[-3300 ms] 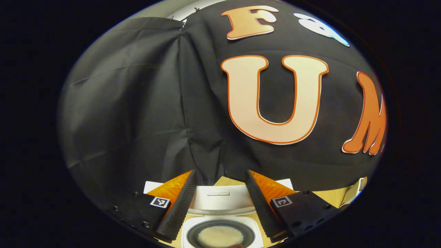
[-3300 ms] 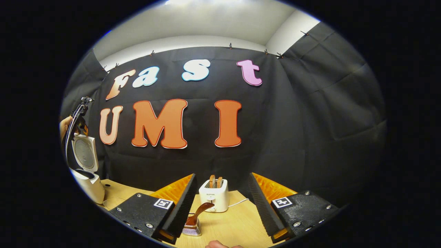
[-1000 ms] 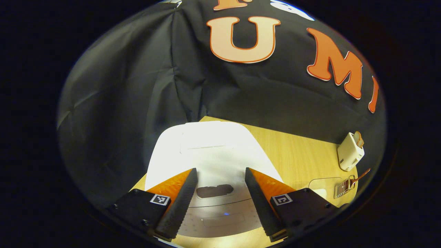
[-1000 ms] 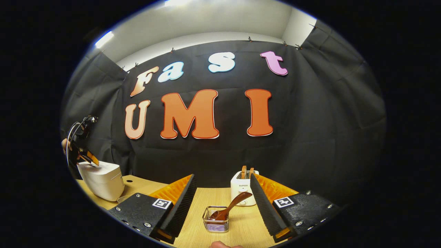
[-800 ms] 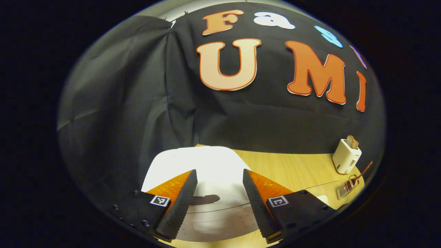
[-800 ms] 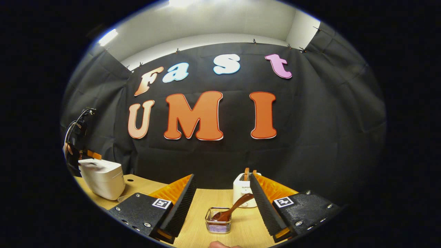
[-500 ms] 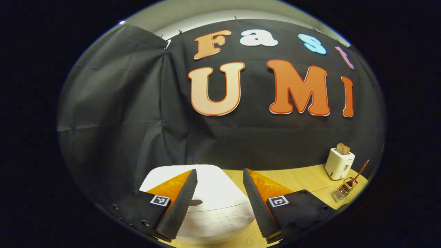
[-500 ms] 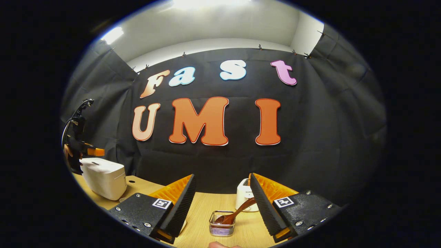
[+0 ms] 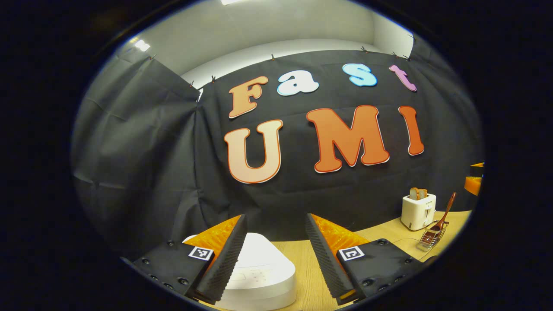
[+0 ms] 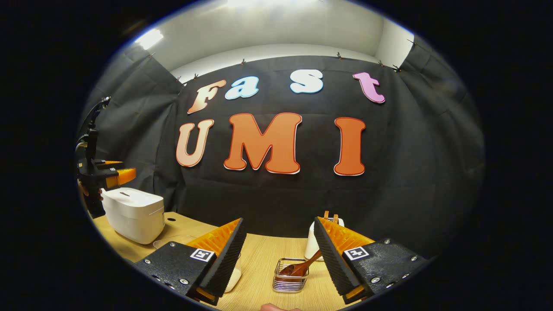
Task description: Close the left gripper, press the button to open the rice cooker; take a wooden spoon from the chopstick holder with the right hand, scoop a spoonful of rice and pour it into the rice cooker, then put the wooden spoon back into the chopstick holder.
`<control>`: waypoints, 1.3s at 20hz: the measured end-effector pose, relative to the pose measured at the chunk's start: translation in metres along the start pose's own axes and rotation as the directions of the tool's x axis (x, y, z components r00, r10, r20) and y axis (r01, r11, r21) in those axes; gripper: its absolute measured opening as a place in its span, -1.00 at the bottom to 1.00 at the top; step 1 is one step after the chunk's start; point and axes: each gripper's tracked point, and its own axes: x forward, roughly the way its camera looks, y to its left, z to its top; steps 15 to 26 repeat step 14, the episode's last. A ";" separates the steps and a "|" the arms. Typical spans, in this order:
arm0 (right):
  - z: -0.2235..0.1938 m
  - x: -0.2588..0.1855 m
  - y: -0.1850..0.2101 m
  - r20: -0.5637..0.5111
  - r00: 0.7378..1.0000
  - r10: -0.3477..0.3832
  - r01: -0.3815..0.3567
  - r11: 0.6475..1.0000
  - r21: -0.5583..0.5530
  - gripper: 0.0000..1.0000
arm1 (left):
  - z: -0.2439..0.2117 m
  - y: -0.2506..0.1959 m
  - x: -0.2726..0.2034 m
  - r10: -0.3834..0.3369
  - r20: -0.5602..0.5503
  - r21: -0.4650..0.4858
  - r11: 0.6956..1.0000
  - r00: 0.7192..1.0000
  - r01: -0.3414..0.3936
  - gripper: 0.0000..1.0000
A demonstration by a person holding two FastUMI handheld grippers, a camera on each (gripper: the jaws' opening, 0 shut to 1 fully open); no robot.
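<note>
- In the left gripper view, we hold the left hand-held gripper (image 9: 273, 255) with its fingers spread apart and nothing between them, raised just above the white rice cooker (image 9: 259, 276).
- The rice cooker sits on the wooden desk (image 9: 311, 268) with its lid down, so we cannot see what is inside it.
- In the right gripper view, the same rice cooker (image 10: 135, 214) stands at the far left of the desk (image 10: 259, 259), lid shut, with the left hand-held gripper (image 10: 110, 172) just above it and a hand (image 10: 88, 190) behind.
- The right hand-held gripper (image 10: 281, 255) is also spread wide, gripping nothing, near the chopstick holder (image 10: 290, 281).
- The chopstick holder is a small wire basket; a wooden spoon (image 10: 301, 266) lies in it, bowl down inside the basket, its handle slanting up to the right.
- Behind the basket stands a white toaster (image 10: 312, 244) with slices of bread (image 10: 330, 214) sticking out of its slots.
- A flat white object (image 10: 233, 276) lies on the desk beside the right hand-held gripper's left finger; we cannot tell what it is.
</note>
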 end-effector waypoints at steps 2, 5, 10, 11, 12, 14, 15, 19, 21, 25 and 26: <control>-0.004 0.001 0.007 -0.001 1.000 0.004 -0.004 1.000 -0.010 0.87 | -0.001 -0.019 -0.006 -0.037 0.009 -0.011 0.999 0.999 0.037 0.82; -0.007 0.002 0.018 -0.006 1.000 0.024 -0.024 1.000 0.011 0.87 | -0.009 -0.034 -0.009 -0.048 0.009 -0.047 0.998 0.999 0.048 0.93; -0.006 0.002 0.021 0.007 0.999 0.031 -0.031 0.999 0.039 0.87 | -0.015 -0.053 -0.015 -0.068 0.005 -0.042 0.997 0.998 0.068 0.87; -0.006 0.002 0.020 0.010 0.999 0.031 -0.032 0.999 0.037 0.88 | -0.015 -0.054 -0.014 -0.069 0.004 -0.047 0.997 0.998 0.069 0.96; -0.005 0.001 0.018 0.014 1.000 0.026 -0.026 0.999 0.040 0.87 | -0.015 -0.056 -0.013 -0.077 0.005 -0.056 0.995 0.997 0.077 0.87; -0.005 -0.001 0.019 0.017 0.999 0.030 -0.031 0.998 0.051 0.87 | -0.016 -0.060 -0.015 -0.093 0.002 -0.072 0.993 0.996 0.093 0.96; -0.005 -0.001 0.019 0.017 0.999 0.030 -0.031 0.998 0.051 0.87 | -0.016 -0.060 -0.015 -0.093 0.002 -0.072 0.993 0.996 0.093 0.96; -0.005 -0.001 0.019 0.017 0.999 0.030 -0.031 0.998 0.051 0.87 | -0.016 -0.060 -0.015 -0.093 0.002 -0.072 0.993 0.996 0.093 0.96; -0.005 -0.001 0.019 0.017 0.999 0.030 -0.031 0.998 0.051 0.87 | -0.016 -0.060 -0.015 -0.093 0.002 -0.072 0.993 0.996 0.093 0.96; -0.005 -0.001 0.019 0.017 0.999 0.030 -0.031 0.998 0.051 0.87 | -0.016 -0.060 -0.015 -0.093 0.002 -0.072 0.993 0.996 0.093 0.96; -0.005 -0.001 0.019 0.017 0.999 0.030 -0.031 0.998 0.051 0.87 | -0.016 -0.060 -0.015 -0.093 0.002 -0.072 0.993 0.996 0.093 0.96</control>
